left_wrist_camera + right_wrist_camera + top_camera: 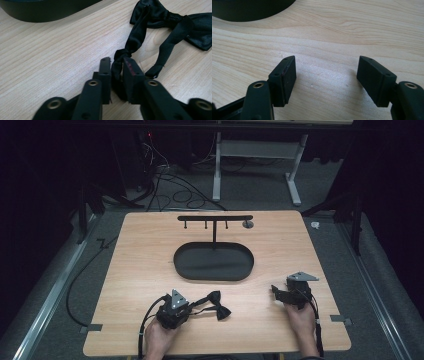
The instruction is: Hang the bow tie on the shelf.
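Your left gripper, near left, is pinched on the thin strap of the black satin bow tie lying on the wooden table; that slim hold could slip when lifted. Your right gripper rests wide open, holding nothing. Farther back, the black oval tray under the T-shaped stand looks empty.

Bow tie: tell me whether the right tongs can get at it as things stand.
Probably yes. The right tongs stand open over bare table, nothing between them and the bow tie, whose strap the left tongs already pinch.
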A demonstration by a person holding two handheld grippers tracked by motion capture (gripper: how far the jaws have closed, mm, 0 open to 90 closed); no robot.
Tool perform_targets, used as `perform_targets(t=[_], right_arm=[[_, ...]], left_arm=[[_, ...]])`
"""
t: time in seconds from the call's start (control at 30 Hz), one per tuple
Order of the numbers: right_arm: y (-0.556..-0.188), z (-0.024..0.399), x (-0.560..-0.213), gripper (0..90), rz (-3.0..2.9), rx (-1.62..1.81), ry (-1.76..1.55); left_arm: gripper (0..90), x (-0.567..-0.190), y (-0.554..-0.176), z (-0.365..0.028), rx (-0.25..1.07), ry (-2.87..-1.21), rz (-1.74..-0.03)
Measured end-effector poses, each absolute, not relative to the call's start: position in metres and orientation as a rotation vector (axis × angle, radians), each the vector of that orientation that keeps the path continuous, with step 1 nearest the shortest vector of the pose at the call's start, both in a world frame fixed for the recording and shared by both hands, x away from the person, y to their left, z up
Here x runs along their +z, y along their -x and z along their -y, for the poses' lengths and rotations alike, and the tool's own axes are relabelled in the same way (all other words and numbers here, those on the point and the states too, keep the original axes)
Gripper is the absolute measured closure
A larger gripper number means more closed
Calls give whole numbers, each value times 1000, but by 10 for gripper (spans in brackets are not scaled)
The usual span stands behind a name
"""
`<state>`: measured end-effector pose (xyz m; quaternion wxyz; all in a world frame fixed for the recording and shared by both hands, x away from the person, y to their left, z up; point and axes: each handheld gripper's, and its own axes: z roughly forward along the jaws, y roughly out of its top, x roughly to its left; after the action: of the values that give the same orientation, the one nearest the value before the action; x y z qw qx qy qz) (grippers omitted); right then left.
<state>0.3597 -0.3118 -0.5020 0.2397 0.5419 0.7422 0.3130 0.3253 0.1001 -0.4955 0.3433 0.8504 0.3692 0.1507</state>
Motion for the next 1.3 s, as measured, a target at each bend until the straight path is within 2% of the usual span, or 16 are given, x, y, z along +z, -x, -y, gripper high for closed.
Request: perform_targets(t=[0.13, 0.27, 0.87, 1.3], right_arm=[[-360, 312, -502, 330, -2032, 857, -1483], [-360, 312, -502, 330, -2033, 858, -1483], [-360, 312, -502, 326, -2038, 860, -1480], [-359, 311, -502, 325, -2041, 859, -1479]], left_arm=[[853, -494, -326, -100, 393, -2228, -952], [868, -492, -328, -100, 386, -2233, -925], [874, -447, -336, -99, 431, -2159, -827], [876, -432, -344, -103, 422, -2122, -811]])
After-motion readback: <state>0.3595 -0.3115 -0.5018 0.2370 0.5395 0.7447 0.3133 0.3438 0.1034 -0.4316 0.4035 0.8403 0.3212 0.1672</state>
